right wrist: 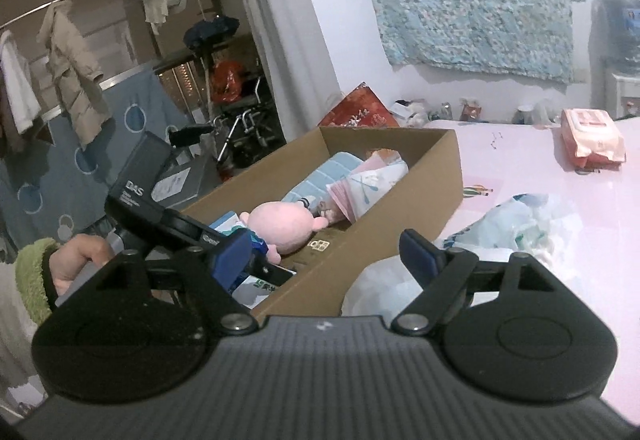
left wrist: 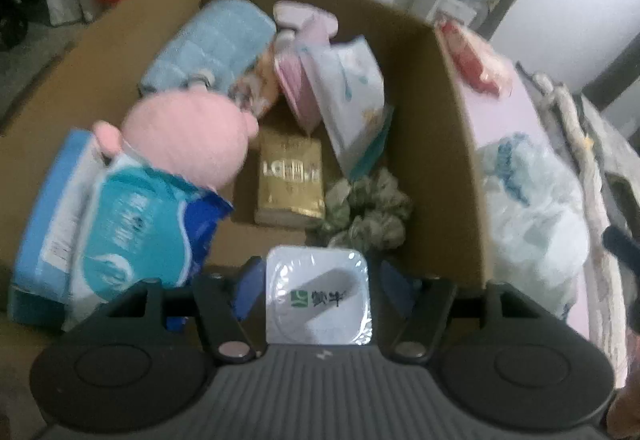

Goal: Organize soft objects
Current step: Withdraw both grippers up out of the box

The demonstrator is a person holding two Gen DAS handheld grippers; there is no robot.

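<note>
A cardboard box (left wrist: 452, 144) on the pink table holds a pink plush toy (left wrist: 188, 136), a blue towel (left wrist: 212, 44), tissue packs (left wrist: 120, 224), a gold packet (left wrist: 290, 176), a white pouch (left wrist: 352, 96) and a crumpled green cloth (left wrist: 368, 208). My left gripper (left wrist: 318, 280) is over the box's near end with its jaws apart; a white sealed cup (left wrist: 318, 296) sits between the fingers, touching neither. My right gripper (right wrist: 328, 252) is open and empty above the box's near corner (right wrist: 344, 248). The plush also shows in the right wrist view (right wrist: 282, 224).
A white plastic bag (left wrist: 532, 216) lies on the table right of the box, also seen in the right wrist view (right wrist: 516, 224). A pink wipes pack (right wrist: 592, 138) lies farther back. A red bag (right wrist: 360, 114) stands behind the box. A water dispenser (right wrist: 616, 36) is at far right.
</note>
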